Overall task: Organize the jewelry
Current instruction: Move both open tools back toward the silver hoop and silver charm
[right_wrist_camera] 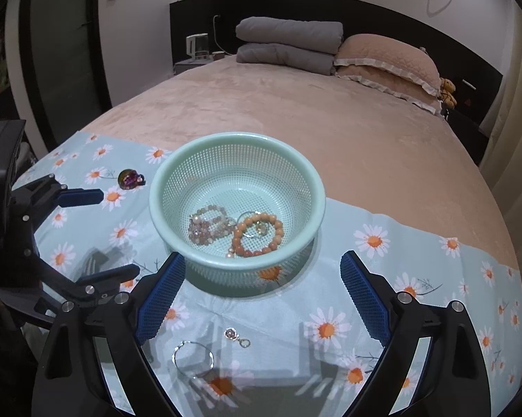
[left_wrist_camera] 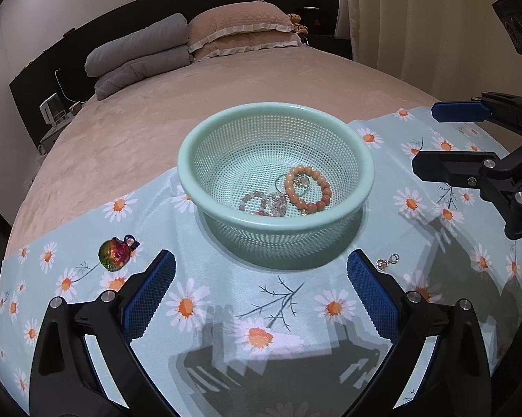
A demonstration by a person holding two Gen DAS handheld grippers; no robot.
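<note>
1. Nearest the right wrist camera, the right gripper (right_wrist_camera: 262, 299) is standing with its jaws spread wide and nothing between the blue pads; a thin silver ring-shaped bangle (right_wrist_camera: 193, 355) and a small silver charm (right_wrist_camera: 236, 337) are lying on the cloth just below and between its fingers, untouched.
2. The left gripper (left_wrist_camera: 261, 299) is likewise gaping open and empty over the daisy-printed cloth (left_wrist_camera: 226, 278) (its shadow is falling on the fabric beneath it).
3. A small silver clasp charm (left_wrist_camera: 387, 262) is lying on the cloth just beside the left gripper's right-hand finger, and an iridescent beetle-like brooch (left_wrist_camera: 116, 253) is sitting near its other finger, apart from it.
4. Just beyond both grippers, the mint-green mesh basket (left_wrist_camera: 274, 220) is resting upright on the cloth, near its far edge.
5. Inside the basket, an orange beaded bracelet (left_wrist_camera: 307, 187) is lying on the bottom with a small silver piece inside its loop, and a pale pink beaded bracelet (left_wrist_camera: 264, 203) is lying bunched just beside it, touching.
6. Farther off, the cloth is giving way to a beige bedspread (left_wrist_camera: 191, 104).
7. At the head of the bed, folded grey quilts (left_wrist_camera: 139, 55) and beige frilled pillows (left_wrist_camera: 243, 31) are lying side by side against a dark headboard.
</note>
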